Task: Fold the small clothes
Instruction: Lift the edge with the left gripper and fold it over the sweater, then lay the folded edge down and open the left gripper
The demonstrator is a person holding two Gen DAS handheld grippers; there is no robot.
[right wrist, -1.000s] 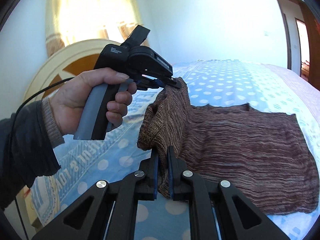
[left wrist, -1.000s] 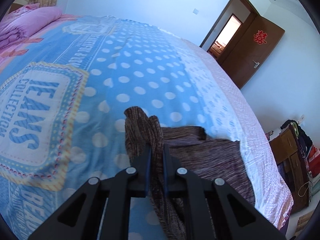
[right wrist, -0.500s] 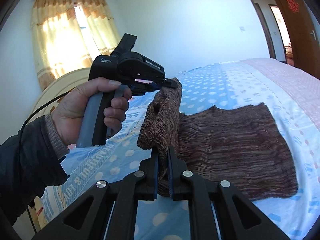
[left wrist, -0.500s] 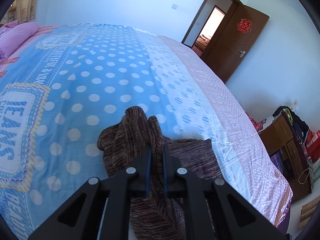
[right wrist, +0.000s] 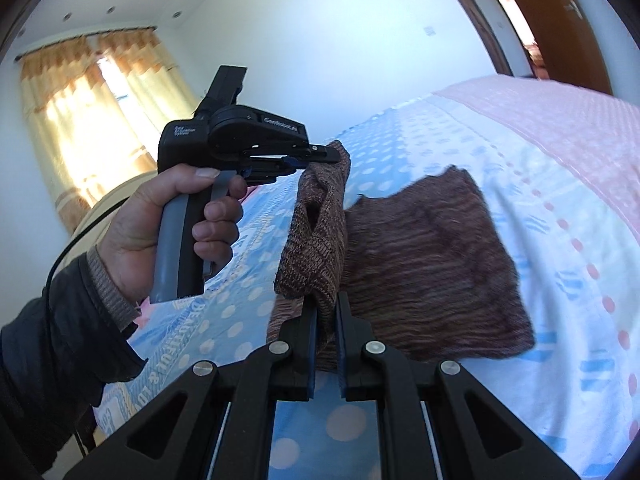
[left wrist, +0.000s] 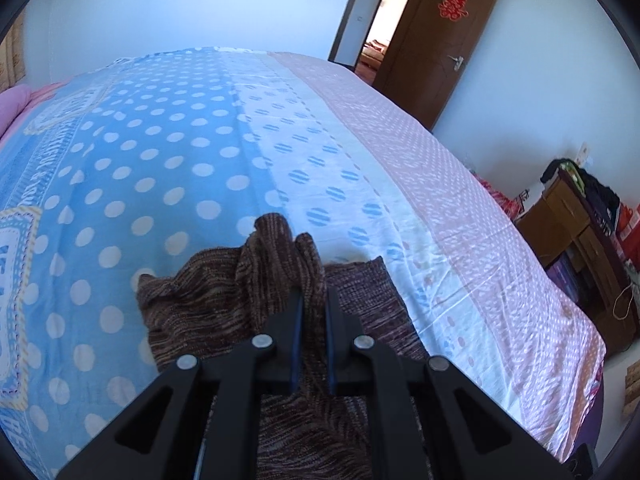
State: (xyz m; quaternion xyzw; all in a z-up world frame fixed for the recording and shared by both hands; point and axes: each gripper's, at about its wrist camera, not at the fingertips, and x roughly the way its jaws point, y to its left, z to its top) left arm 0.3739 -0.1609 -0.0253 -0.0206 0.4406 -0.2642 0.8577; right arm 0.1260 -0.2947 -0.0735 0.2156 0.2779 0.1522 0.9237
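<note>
Right wrist: brown knit garment (right wrist: 432, 264) clamped between both grippers.

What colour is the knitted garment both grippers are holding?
The knitted garment is brown with fine marled stripes, clearest in the right wrist view.

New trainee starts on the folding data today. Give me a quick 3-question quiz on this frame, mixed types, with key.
1. True or false: both the left claw and the right claw are shut on the brown knit garment.
2. Multiple choice: the part of the garment not lifted lies on
A. a wooden floor
B. the polka-dot bedspread
C. a chair
3. Fill in: in the right wrist view, the person's left hand grips the left claw's ____.

Key: 1 true; 2 B; 3 handle
</note>
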